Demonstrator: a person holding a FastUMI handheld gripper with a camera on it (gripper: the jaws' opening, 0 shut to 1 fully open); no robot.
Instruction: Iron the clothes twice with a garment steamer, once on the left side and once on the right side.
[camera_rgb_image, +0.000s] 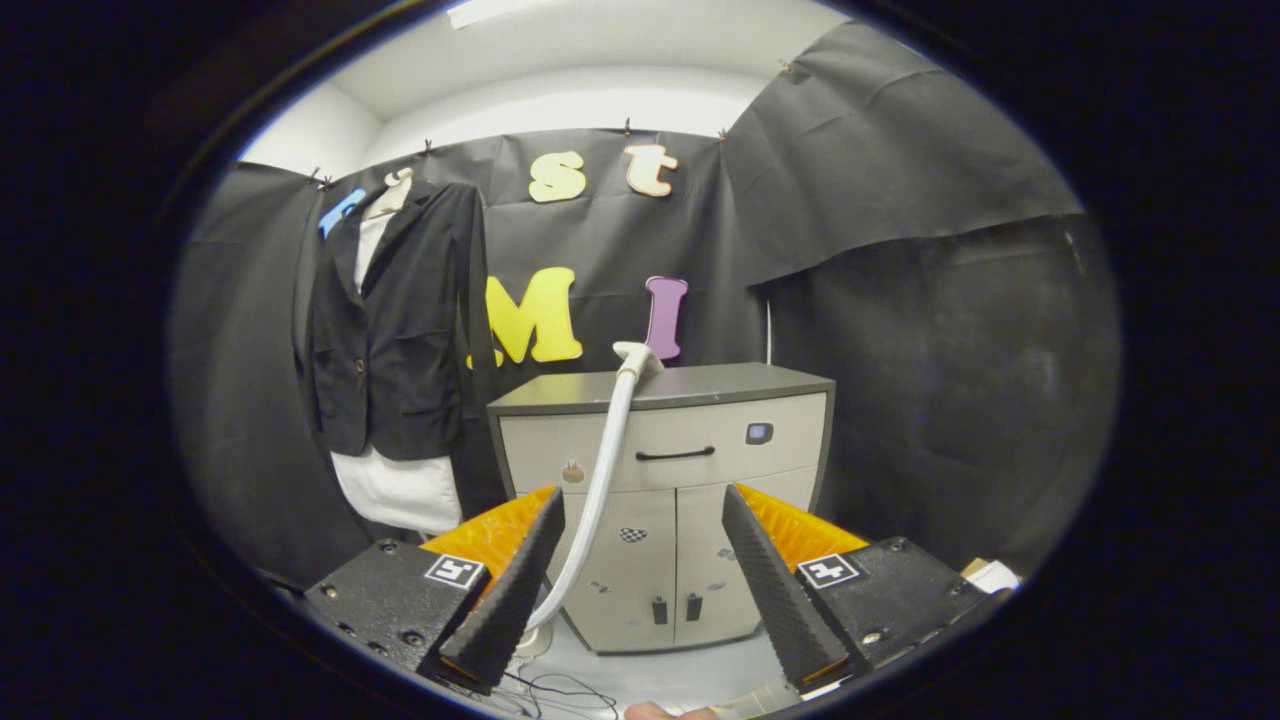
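A dark blazer (395, 320) over a white shirt (400, 490) hangs on the booth wall, beyond and to the left of my fingers. The steamer's white head (634, 357) rests on top of a grey cabinet (665, 470). Its white hose (597, 490) runs down in front of the cabinet toward the floor, passing close to my left finger (510, 590). My gripper (640, 520) is open, fingers wide apart with nothing between them, well short of the cabinet and the steamer head.
The cabinet has a drawer with a dark handle (675, 454) and two lower doors. Thin cables (560, 690) lie on the floor below my fingers. A bit of a hand (655, 711) shows under the gripper. A box with a white label (990, 575) sits at the right.
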